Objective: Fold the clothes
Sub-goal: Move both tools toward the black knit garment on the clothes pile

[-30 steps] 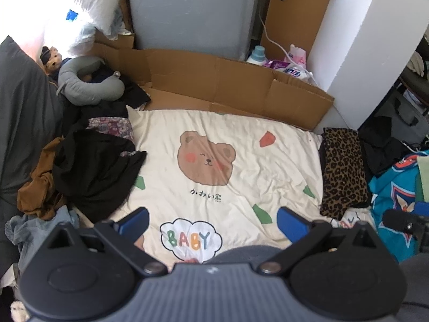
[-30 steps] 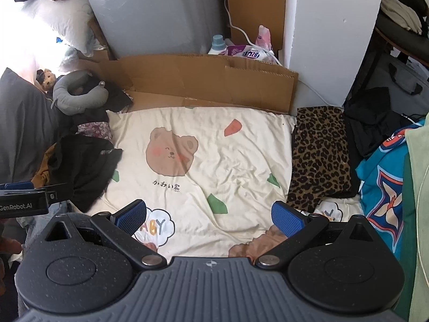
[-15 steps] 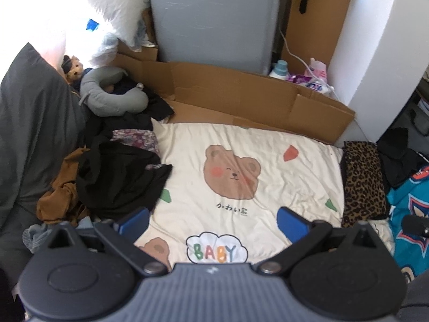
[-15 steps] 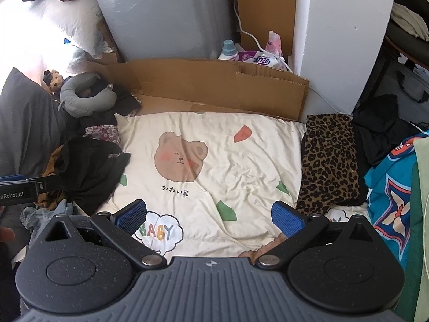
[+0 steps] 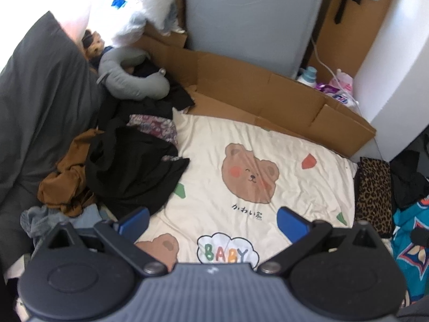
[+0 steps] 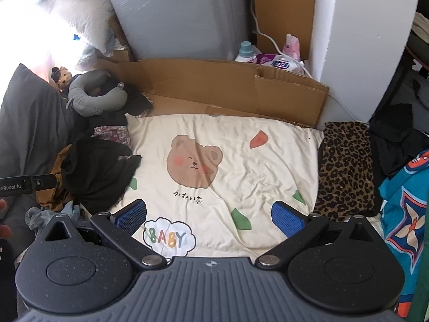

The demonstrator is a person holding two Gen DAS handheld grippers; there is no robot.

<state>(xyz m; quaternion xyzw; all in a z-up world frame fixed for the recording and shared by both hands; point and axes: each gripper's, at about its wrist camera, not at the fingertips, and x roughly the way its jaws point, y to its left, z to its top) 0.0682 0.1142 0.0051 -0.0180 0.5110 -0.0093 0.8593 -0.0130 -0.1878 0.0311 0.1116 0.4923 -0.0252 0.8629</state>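
Observation:
A pile of clothes lies left of a cream bear-print sheet (image 5: 268,145): a black garment (image 5: 134,169), a brown one (image 5: 67,179), a floral one (image 5: 152,126) and a grey-blue one (image 5: 40,217). The pile also shows in the right wrist view, with the black garment (image 6: 99,171) on top. A folded leopard-print garment (image 5: 374,190) (image 6: 346,169) lies at the sheet's right edge. My left gripper (image 5: 213,221) is open and empty above the sheet's near part, close to the pile. My right gripper (image 6: 209,217) is open and empty above the sheet.
A cardboard wall (image 5: 268,94) borders the sheet's far side. A grey neck pillow (image 5: 128,77) and a dark grey pillow (image 5: 34,102) lie at the left. A teal patterned cloth (image 6: 402,209) and a black garment (image 6: 396,134) lie at the right. Bottles (image 6: 245,51) stand behind the cardboard.
The left gripper has swung left toward the clothes pile, which now fills more of its view. The right gripper has drawn back slightly. Both stay open and empty.

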